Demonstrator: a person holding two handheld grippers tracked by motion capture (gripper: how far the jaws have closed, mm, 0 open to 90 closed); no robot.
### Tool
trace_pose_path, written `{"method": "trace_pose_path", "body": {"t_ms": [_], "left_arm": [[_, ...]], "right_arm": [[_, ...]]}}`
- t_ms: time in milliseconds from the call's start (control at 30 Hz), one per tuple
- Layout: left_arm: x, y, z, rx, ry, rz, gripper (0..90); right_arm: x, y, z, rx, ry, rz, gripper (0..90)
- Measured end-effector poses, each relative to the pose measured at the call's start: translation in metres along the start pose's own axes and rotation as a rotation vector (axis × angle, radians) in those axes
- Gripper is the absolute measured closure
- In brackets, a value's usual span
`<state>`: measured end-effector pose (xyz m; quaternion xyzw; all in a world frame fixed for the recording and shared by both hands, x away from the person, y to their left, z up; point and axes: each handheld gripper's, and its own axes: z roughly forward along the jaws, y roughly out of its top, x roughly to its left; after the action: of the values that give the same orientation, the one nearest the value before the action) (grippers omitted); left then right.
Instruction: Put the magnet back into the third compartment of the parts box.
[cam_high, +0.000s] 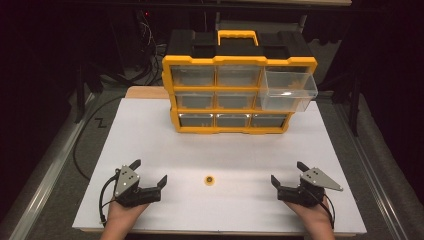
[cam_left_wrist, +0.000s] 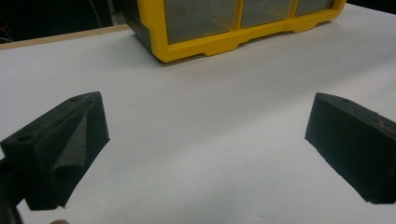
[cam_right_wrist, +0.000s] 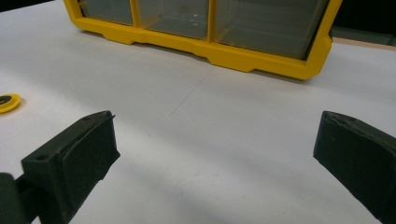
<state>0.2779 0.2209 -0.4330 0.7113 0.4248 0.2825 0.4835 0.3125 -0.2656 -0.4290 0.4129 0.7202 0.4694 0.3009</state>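
Note:
A yellow and black drawer cabinet (cam_high: 235, 95) stands at the back of the white table; its upper right clear drawer (cam_high: 288, 90) is pulled out. A small yellow round disc (cam_high: 209, 180) lies on the table near the front, between the two grippers. My left gripper (cam_high: 149, 171) rests at the front left, held by a hand, jaws wide open and empty. My right gripper (cam_high: 288, 172) rests at the front right, also wide open and empty. The right gripper view has the disc (cam_right_wrist: 8, 102) at its left edge and the cabinet base (cam_right_wrist: 205, 49) ahead. The left gripper view faces the cabinet's lower left corner (cam_left_wrist: 187, 49).
The white table top (cam_high: 150, 135) sits on a wooden board (cam_high: 147, 92). Dark floor, metal rails and cables surround it. Bare table lies between the grippers and the cabinet.

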Motion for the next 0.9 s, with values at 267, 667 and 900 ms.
{"method": "trace_pose_path", "body": {"t_ms": [267, 667, 900], "left_arm": [[-0.002, 0.0, 0.002, 0.01, -0.003, 0.011, 0.7], [-0.004, 0.0, 0.004, 0.015, -0.011, 0.025, 0.7], [-0.004, -0.001, 0.004, 0.017, -0.014, 0.03, 0.7]], "right_arm": [[0.001, 0.0, 0.002, 0.006, 0.01, -0.004, 1.0], [0.005, 0.002, 0.005, 0.005, 0.025, -0.018, 1.0], [0.012, 0.003, 0.01, 0.011, 0.042, -0.036, 1.0]]}}
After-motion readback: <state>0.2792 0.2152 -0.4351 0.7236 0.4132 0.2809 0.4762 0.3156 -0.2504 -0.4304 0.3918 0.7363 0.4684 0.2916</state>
